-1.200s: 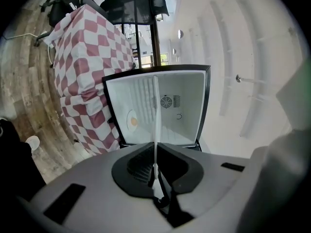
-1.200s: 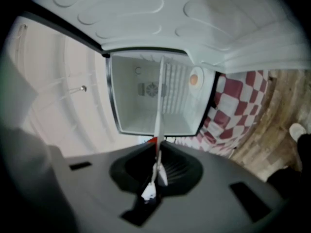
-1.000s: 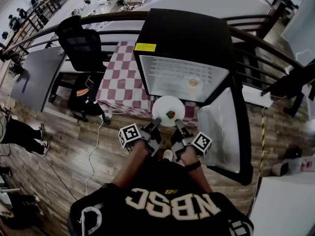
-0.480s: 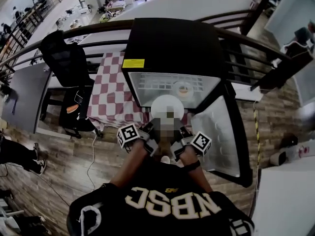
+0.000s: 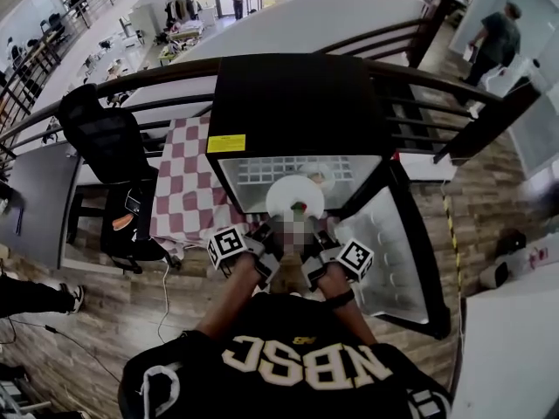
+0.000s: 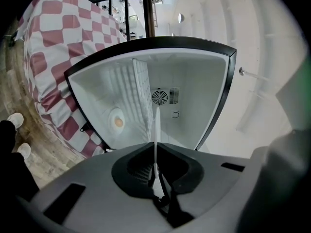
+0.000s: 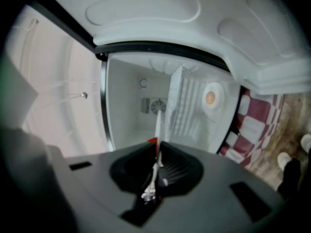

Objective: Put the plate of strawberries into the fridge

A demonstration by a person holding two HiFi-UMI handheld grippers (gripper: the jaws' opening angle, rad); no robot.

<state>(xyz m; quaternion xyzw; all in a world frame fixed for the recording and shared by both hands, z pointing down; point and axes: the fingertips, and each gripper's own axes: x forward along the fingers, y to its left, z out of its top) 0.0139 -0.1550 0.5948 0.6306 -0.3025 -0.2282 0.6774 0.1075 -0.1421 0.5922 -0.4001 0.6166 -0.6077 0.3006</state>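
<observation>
The left tool [image 5: 273, 231] and the right tool [image 5: 314, 236] each pinch the near rim of the round white plate [image 5: 295, 192] carrying a red strawberry [image 7: 152, 141], at the mouth of the open black fridge [image 5: 297, 103].

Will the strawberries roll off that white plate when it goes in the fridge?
Probably stiff: the plate looks flat though pinched only at its rim. The strawberries sit loose on it, so a tilt might roll them off.

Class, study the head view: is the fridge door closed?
No, the fridge door stands swung open at the right, and the white inside of the fridge shows beyond the plate.
</observation>
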